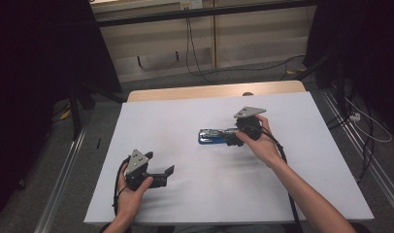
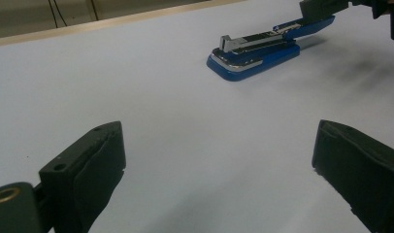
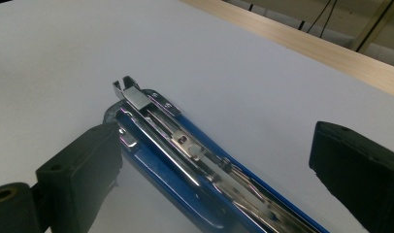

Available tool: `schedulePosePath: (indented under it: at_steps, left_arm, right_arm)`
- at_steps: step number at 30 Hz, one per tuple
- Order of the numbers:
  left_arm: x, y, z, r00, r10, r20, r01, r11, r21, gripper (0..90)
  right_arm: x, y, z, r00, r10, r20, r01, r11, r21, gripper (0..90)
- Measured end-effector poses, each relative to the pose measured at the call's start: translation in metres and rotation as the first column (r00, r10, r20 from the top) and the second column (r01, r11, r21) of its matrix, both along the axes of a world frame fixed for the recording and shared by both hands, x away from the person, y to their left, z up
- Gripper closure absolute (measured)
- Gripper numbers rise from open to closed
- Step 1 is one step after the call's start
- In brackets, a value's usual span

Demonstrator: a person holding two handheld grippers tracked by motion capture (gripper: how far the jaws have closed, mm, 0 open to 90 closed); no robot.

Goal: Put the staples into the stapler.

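The stapler (image 1: pixel 214 136) is lying on the table (image 1: pixel 185 111), near its middle. The right gripper (image 1: pixel 232 138) is sitting at the stapler's right end, while the left gripper (image 1: pixel 167 175) is resting well apart, nearer the person and left of the stapler.

We see a lab: a white-covered table (image 1: pixel 185 111) on bare floor, black curtains (image 1: pixel 40 58) either side, cables (image 1: pixel 190 43) trailing along the back wall.

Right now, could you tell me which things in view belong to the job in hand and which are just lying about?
In the job:
- blue stapler, lying opened on the white table top
- right gripper, fingers open around the stapler's rear
- left gripper, open, apart from it

Lying about:
- cables on the floor beyond the table
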State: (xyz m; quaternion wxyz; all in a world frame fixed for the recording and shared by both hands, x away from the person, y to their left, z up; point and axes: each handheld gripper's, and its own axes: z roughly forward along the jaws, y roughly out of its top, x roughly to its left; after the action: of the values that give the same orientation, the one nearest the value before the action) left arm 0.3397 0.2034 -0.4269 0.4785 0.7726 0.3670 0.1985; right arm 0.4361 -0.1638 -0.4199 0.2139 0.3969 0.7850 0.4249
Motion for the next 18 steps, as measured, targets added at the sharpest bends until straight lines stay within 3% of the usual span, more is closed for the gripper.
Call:
schedulePosePath:
  at_steps: [18]
  left_arm:
    - [-0.001,-0.001,0.001,0.9999,0.003,0.010,-0.003,1.0000,0.002,5.2]
  right_arm:
    - [-0.036,-0.024,-0.002,0.9936,-0.082,0.079,0.078,0.996,0.050,4.6]
